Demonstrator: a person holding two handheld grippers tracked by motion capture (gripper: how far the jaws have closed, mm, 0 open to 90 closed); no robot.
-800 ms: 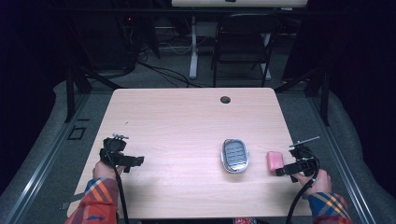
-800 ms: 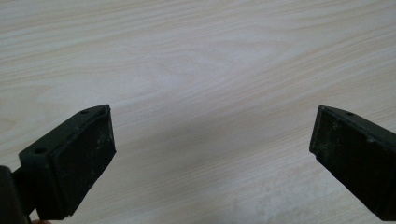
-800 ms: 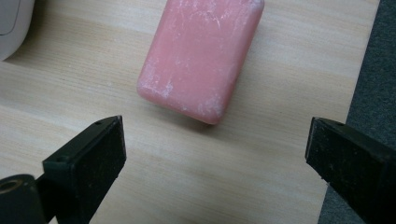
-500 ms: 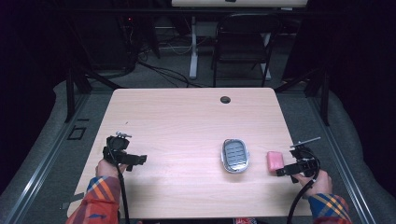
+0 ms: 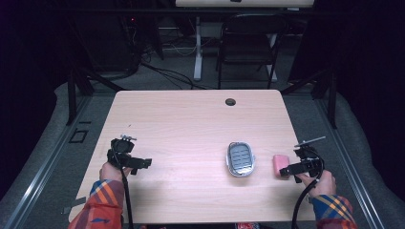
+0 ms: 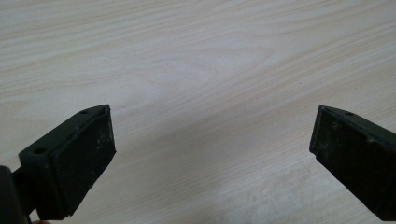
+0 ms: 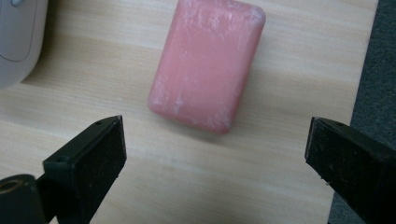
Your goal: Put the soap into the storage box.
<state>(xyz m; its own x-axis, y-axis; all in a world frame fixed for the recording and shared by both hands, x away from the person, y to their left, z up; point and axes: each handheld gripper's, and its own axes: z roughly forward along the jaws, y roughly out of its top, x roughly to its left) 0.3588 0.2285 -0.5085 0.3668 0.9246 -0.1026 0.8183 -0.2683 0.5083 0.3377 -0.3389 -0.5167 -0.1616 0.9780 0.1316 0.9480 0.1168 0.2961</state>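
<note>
You are holding your right tongs wide open with nothing in them. The pink soap is lying at 12 o'clock ahead, not grabbed yet. Your left tongs are hanging wide open over bare surface.

Both forearms are wearing plaid sleeves in orange, red and blue. The left tongs and right tongs are showing flat, scuffed black pads with small screw holes, black cables trailing.
</note>
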